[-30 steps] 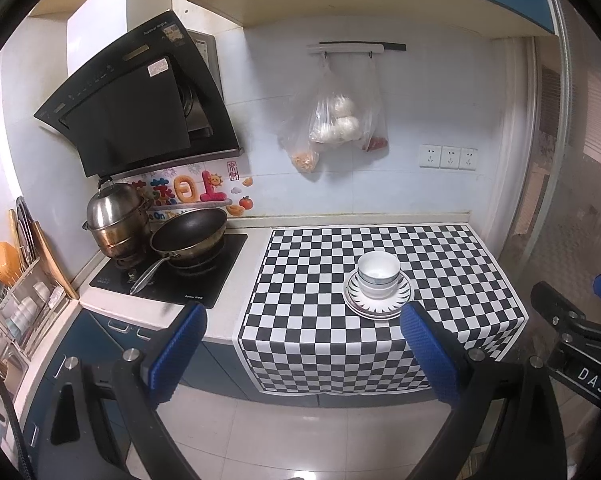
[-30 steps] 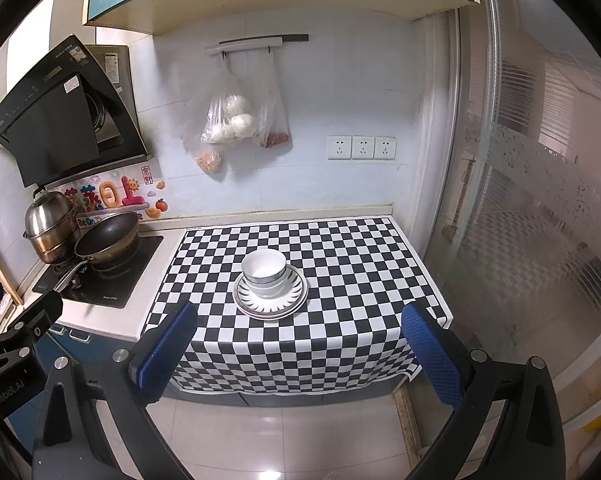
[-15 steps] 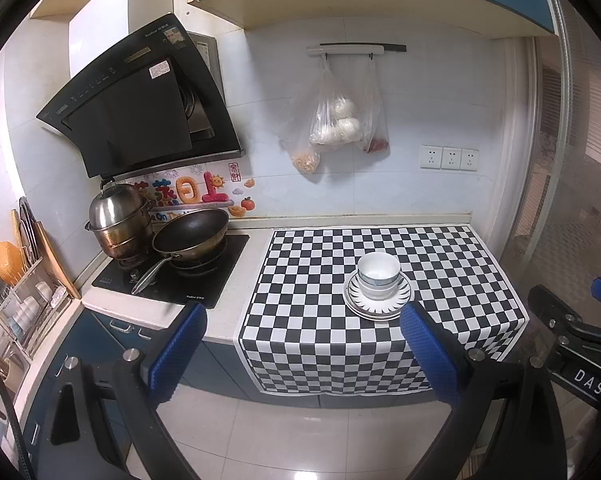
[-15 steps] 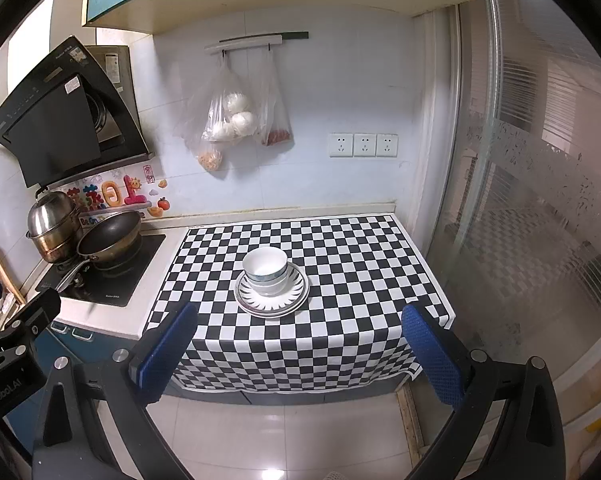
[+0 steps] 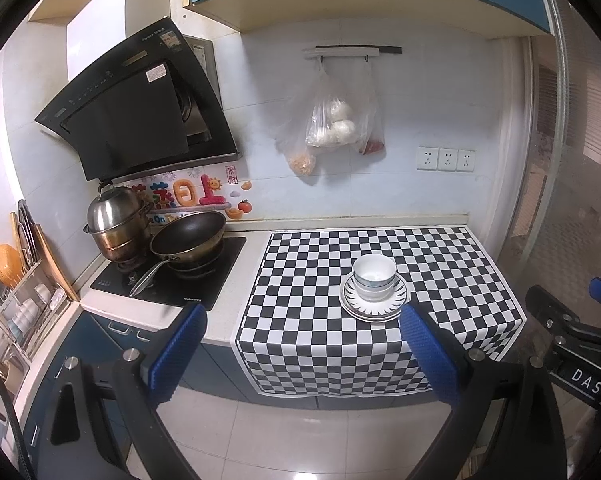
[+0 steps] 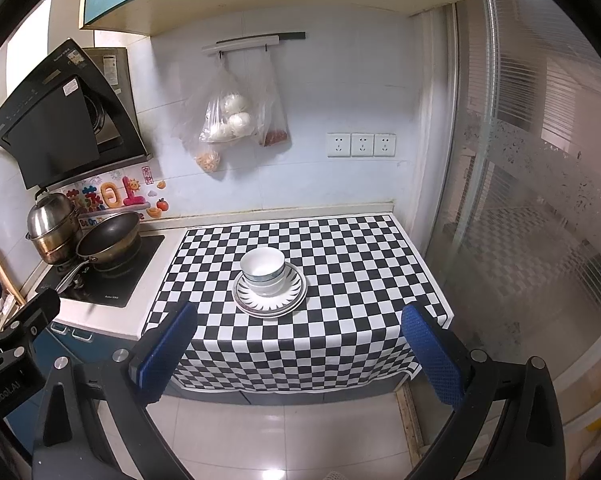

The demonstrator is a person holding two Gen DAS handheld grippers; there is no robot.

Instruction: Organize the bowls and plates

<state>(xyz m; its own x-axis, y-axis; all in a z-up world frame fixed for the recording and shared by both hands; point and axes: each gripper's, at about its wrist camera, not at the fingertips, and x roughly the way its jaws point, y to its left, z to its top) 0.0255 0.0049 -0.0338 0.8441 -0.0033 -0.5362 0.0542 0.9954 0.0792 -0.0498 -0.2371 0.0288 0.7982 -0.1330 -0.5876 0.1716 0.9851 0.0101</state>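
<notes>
White bowls (image 5: 374,276) (image 6: 262,270) are stacked on patterned plates (image 5: 396,304) (image 6: 288,298) in the middle of a checkered cloth (image 5: 300,300) (image 6: 360,280) on the counter. My left gripper (image 5: 300,354) hangs open in front of the counter, above the floor, well short of the stack, its blue pads (image 5: 176,356) wide apart. My right gripper (image 6: 298,352) is likewise open and empty, back from the counter's front edge. Each gripper shows at the edge of the other's view.
A hob (image 5: 172,276) with a steel pot (image 5: 116,220) and a dark frying pan (image 5: 188,236) lies left of the cloth. A dish rack (image 5: 24,304) stands at far left. Bags (image 5: 332,124) hang on the wall. A glass door (image 6: 532,200) bounds the right.
Both views have drifted slightly, with the scene sitting a little lower and nearer than before. The bowls and plates have not moved. Both grippers stay open.
</notes>
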